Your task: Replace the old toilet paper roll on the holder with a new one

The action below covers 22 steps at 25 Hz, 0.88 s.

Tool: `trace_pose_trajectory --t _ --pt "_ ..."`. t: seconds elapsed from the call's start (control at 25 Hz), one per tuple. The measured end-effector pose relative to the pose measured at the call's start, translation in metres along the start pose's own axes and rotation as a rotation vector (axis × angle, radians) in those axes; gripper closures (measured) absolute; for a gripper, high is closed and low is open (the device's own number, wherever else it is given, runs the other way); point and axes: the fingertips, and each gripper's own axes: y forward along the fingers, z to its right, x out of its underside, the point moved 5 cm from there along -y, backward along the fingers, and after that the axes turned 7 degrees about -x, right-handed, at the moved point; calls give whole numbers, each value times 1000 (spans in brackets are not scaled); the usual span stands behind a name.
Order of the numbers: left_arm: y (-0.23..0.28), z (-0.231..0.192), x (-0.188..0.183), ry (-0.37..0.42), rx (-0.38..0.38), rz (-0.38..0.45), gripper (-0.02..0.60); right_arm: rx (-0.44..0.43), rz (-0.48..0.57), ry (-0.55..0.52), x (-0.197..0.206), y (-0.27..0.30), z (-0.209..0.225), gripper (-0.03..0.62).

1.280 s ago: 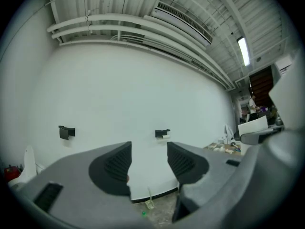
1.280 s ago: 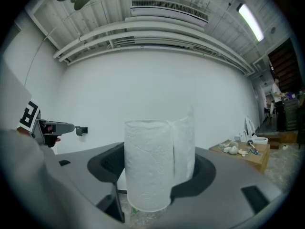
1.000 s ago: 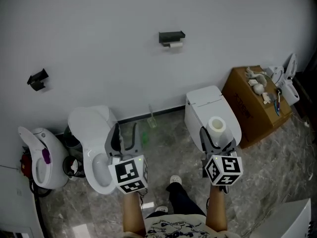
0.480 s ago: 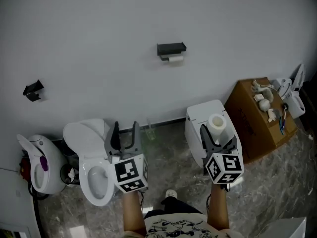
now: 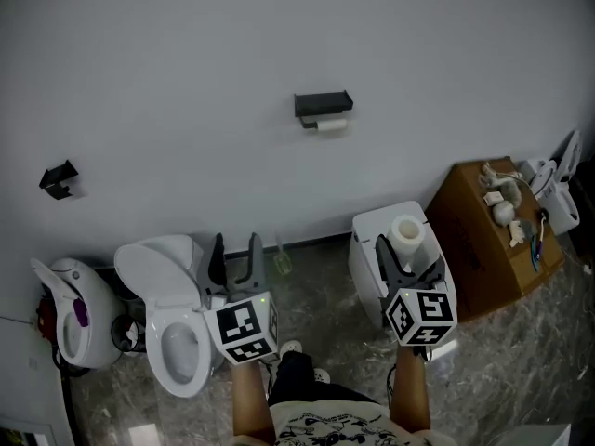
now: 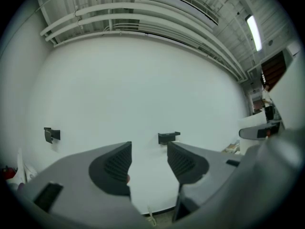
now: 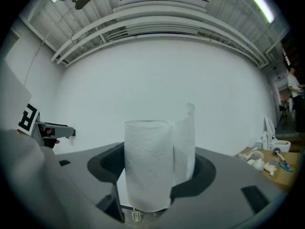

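A black wall holder (image 5: 323,103) carries a thin, nearly used-up roll (image 5: 327,125) on the white wall; the holder (image 6: 168,137) also shows small in the left gripper view, beyond the jaws. My right gripper (image 5: 407,259) is shut on a full white toilet paper roll (image 5: 405,231), held upright with a loose tail sticking up (image 7: 189,128). The roll (image 7: 148,163) fills the right gripper view between the two jaws. My left gripper (image 5: 233,254) is open with nothing between its fingers, held over the left toilet. Both grippers are well short of the wall holder.
An open white toilet (image 5: 177,328) stands on the left and a closed one (image 5: 386,235) on the right. A brown cardboard box (image 5: 483,240) with small items sits far right. Another black bracket (image 5: 58,178) is on the wall at left. A white appliance (image 5: 67,319) stands far left.
The view has risen and shifted toward the wall: holder and toilets sit lower in the frame. Both grippers keep their pose; the right one still holds the roll.
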Motion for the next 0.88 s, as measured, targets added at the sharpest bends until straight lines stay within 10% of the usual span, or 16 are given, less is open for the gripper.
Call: trace_pose_trajectory --t 0.88 --pt "214 23 12 41 82 -6 365 73 -10 -12 2 181 64 289"
